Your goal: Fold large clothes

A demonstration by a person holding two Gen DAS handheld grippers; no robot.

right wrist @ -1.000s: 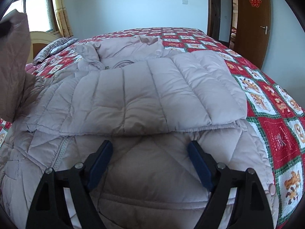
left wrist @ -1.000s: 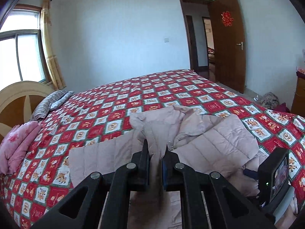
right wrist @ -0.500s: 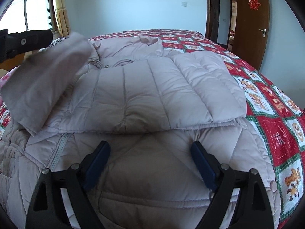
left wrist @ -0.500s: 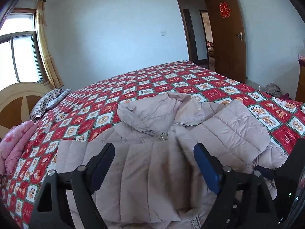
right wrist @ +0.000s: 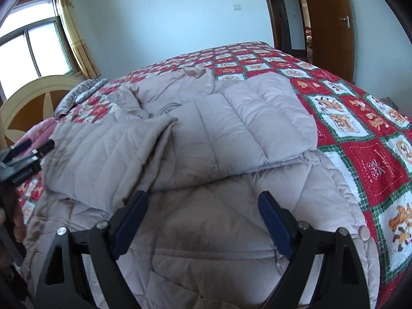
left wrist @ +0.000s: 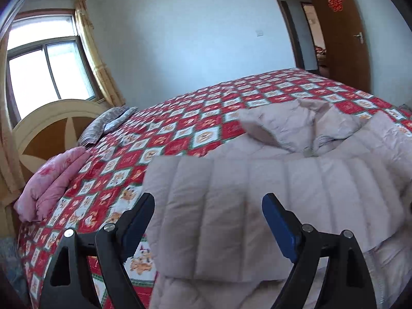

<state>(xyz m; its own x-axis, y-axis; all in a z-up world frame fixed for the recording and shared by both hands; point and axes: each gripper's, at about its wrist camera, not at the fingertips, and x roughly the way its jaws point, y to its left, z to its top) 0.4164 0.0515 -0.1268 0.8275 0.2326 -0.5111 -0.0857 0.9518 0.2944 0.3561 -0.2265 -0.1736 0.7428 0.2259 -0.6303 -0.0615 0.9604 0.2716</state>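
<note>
Left wrist: jacket (left wrist: 244, 193) under left gripper (left wrist: 208, 213) (jaws apart).

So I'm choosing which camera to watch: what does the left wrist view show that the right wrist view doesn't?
Left only: the open left gripper from behind, and the whole folded pink blanket.
Right only: the open right gripper, the coat's snap button, and the left gripper side-on.
Both: the padded coat with sleeves folded in, the quilt, the door.
</note>
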